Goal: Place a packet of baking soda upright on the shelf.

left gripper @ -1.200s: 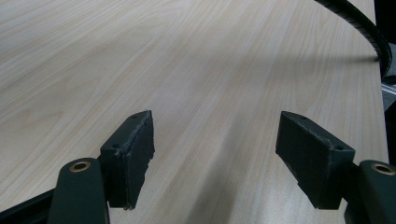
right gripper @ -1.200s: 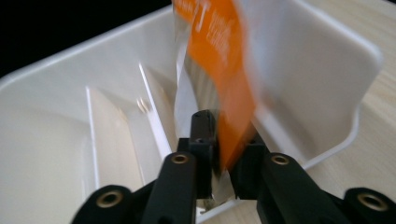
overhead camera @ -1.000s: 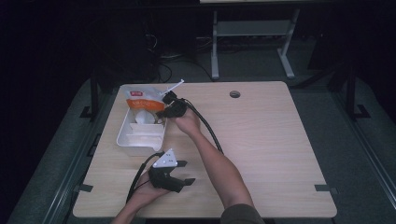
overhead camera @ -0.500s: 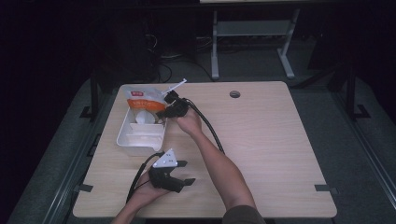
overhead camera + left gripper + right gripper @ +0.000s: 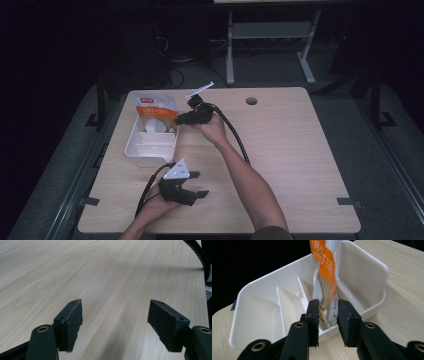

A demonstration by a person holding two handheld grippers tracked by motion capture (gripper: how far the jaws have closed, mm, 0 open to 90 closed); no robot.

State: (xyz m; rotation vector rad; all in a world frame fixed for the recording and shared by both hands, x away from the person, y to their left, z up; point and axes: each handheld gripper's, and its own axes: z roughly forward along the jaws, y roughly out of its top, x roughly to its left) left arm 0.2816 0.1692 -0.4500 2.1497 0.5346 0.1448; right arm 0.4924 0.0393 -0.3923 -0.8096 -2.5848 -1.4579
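Here, right tongs (image 5: 327, 312) pinching orange packet (image 5: 324, 272) (over white tray (image 5: 249, 297)), left tongs (image 5: 115, 322) wide.

The counter (image 5: 280, 150) is bright from above, but the room around it is very dark, almost black. The high view looks a bit soft and grainy. In the left gripper view a wide, soft shadow crosses the wood. In the right gripper view the white tray (image 5: 362, 270) glows bright, the packet (image 5: 325, 272) shines a little, and the near black fingers (image 5: 347, 320) look slightly blurry.
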